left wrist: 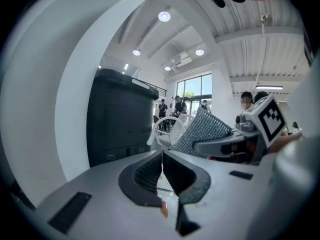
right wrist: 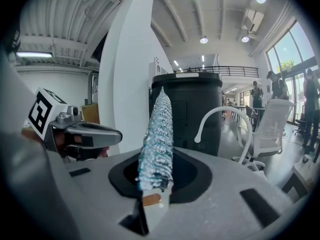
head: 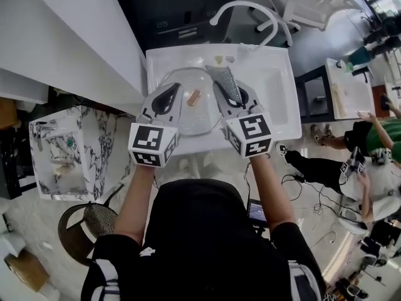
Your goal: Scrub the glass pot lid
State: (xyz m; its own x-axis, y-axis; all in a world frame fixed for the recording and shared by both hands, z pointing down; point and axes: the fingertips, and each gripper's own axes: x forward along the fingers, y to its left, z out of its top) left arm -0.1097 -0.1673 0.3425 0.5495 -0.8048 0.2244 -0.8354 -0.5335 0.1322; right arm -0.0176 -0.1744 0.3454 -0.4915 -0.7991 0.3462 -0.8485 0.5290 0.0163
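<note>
Left tool [head: 170, 90]: jaws closed together at the tips, as its own view confirms [left wrist: 162, 156]. Nothing bulky sits between them, and a grip on the lid rim cannot be confirmed. Right tool [head: 227, 96]: jaws clamped on a silvery mesh scouring pad [right wrist: 157, 134], which stands up out of the jaws edge-on in its own view [right wrist: 156, 160]. From the head camera the pad [head: 225, 80] fans out ahead of the fingertips. In the left gripper view the pad [left wrist: 202, 130] and the right tool [left wrist: 225, 144] show at right. In the right gripper view the left tool [right wrist: 85, 133] shows at left. The two tools are side by side, near each other but apart, each with its marker cube toward the person. Glass pot lid [head: 188, 115]: lies in the white sink [head: 279, 99], under and between both tools. Its copper-coloured knob [head: 193, 97] is visible in the gap between them, and also through the slot below each pair of jaws [left wrist: 164, 209] [right wrist: 151, 200]. Contact between pad and glass cannot be determined. A white arched faucet [head: 241, 6] stands at the far edge of the sink. Beyond it is a dark cabinet [head: 182, 11], with a white office chair [head: 307, 5] to its right. Other persons [head: 369, 140] occupy the floor well off to the right.
</note>
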